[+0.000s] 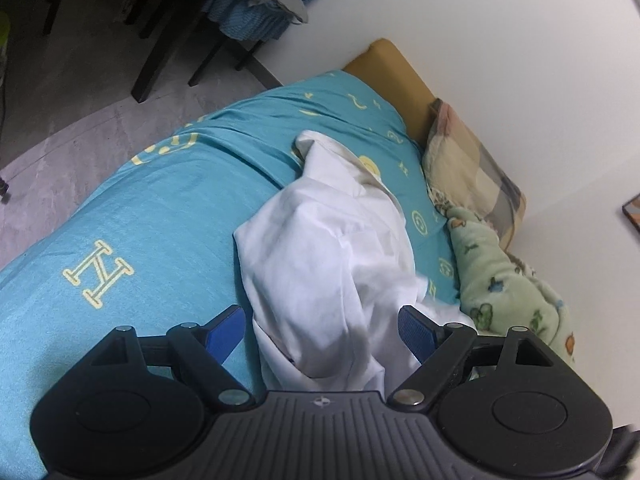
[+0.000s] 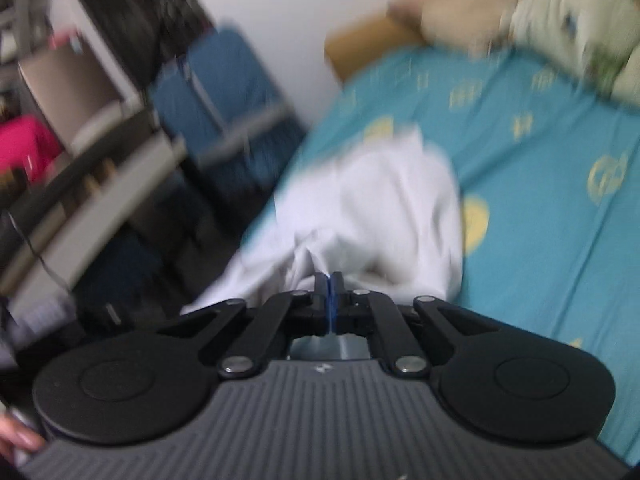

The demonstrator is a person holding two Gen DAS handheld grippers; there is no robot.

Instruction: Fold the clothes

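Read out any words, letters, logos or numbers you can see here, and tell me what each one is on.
"H": a large pale yellow outlined letter printed on the teal bedsheet.
Round yellow emblems on the same sheet: too small and distorted to read.
Right wrist view: too blurred to read anything.
No numbers or brand names legible.

We note a bed sheet (image 1: 160,208), teal with pale yellow motifs and a large letter H, covering the bed. At its far end a mustard-brown headboard (image 1: 394,66) meets the white wall (image 1: 500,48). A checked pillow (image 1: 472,168) leans beside the wall, and a pale green blanket (image 1: 504,276) printed with small animals lies just beside it. Off the bed we record grey floor (image 1: 80,120), dark chair legs (image 1: 160,52) and a blue cushion (image 1: 248,20). In the blurred right wrist view: blue folding chairs (image 2: 224,100), pale shelving (image 2: 92,80), and something pink (image 2: 20,144).
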